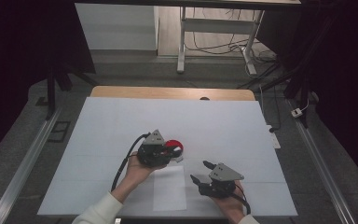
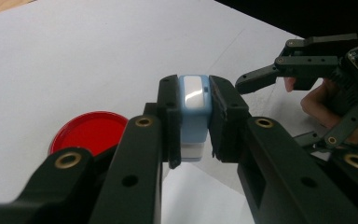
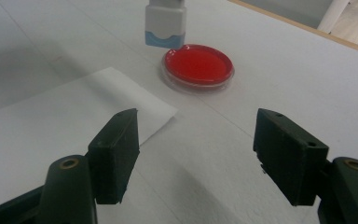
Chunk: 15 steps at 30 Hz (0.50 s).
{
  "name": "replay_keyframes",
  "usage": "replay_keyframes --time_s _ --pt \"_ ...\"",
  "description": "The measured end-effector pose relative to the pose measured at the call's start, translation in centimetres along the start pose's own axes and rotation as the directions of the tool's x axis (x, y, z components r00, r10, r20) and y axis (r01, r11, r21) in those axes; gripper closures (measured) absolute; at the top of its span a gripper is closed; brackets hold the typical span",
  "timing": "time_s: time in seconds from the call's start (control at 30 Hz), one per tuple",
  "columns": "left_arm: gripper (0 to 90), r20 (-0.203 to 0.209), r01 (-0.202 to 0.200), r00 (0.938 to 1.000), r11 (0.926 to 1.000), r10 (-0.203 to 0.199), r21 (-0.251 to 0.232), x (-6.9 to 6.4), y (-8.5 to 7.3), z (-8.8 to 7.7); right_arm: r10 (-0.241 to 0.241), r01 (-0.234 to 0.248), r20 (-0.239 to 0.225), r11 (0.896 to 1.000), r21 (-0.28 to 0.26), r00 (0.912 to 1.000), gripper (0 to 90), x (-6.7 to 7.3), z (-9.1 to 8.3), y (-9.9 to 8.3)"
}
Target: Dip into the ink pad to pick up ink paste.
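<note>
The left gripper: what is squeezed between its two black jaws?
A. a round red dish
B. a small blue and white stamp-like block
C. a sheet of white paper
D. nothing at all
B: in the left gripper view the left gripper has its jaws pressed on both sides of the blue and white block, while the red dish lies apart on the table beside it.

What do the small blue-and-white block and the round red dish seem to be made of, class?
Small blue-and-white block: probably smooth moulded plastic, since its top shows a glossy highlight. Round red dish: likely clear plastic or glass with a see-through rim, red inside; which one cannot be told.
</note>
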<state>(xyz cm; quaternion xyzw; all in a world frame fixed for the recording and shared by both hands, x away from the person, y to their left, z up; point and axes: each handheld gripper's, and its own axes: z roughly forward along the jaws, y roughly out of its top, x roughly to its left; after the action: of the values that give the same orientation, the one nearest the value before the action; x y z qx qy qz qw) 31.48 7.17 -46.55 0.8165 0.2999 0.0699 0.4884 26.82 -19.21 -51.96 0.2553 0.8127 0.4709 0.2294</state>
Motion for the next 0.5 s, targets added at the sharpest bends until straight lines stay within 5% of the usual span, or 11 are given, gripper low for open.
replay_keyframes --time_s 0.5 --pt "75.1 0.012 0.004 0.9999 1.0 -0.004 0.0 -0.2 0.0 0.2 -0.012 0.013 -0.02 1.0 0.014 0.9997 31.3 1.4 1.8 0.8"
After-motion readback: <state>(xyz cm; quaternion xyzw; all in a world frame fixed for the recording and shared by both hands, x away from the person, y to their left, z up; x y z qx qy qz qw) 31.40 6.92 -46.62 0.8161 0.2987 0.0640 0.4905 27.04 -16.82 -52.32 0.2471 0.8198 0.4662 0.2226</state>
